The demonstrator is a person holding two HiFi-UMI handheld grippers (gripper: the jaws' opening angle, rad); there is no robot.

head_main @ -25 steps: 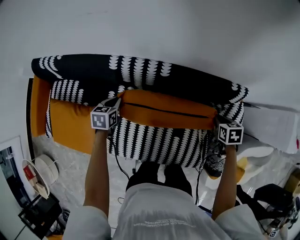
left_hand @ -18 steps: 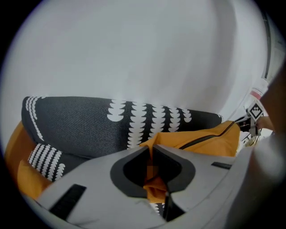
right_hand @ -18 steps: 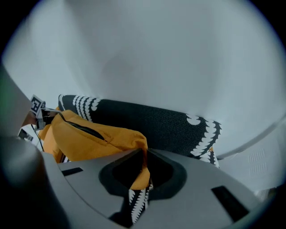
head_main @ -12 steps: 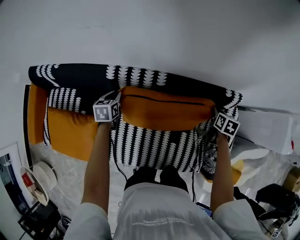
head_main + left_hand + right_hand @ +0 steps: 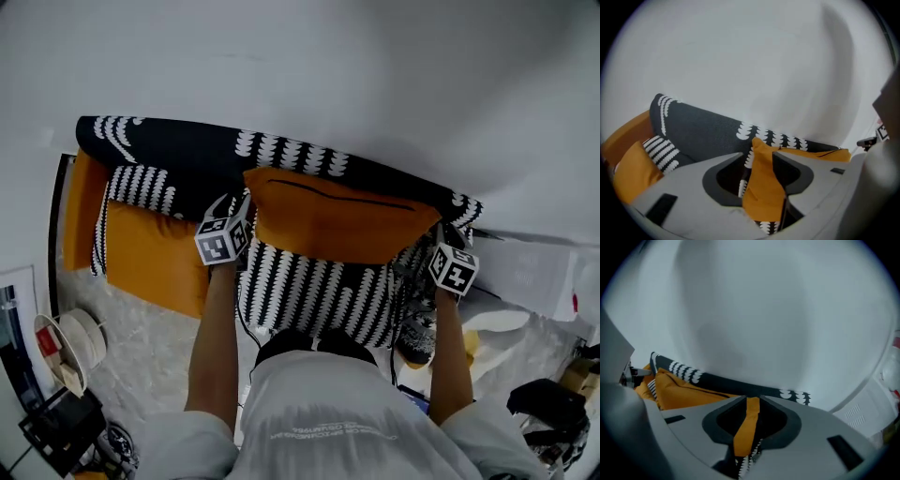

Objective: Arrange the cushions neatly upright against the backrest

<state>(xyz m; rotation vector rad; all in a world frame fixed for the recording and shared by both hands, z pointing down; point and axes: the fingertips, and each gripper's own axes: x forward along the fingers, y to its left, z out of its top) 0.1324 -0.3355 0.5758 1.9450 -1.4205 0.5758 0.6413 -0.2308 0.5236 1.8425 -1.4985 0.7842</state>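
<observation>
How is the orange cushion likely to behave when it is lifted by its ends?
Probably soft and floppy: a corner of the orange cushion is squeezed thin between the jaws of the right gripper, which have just been opening. Its plump, bulging middle suggests light filling. Let go, it may slump along the backrest.

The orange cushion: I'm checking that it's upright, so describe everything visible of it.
The orange cushion is long, plump, soft-looking fabric with a dark zip line near its top edge. It stands on its long edge above the patterned seat, against the black backrest. Its end corners sit between the jaws of the left gripper and right gripper, both of which have just been opening.
</observation>
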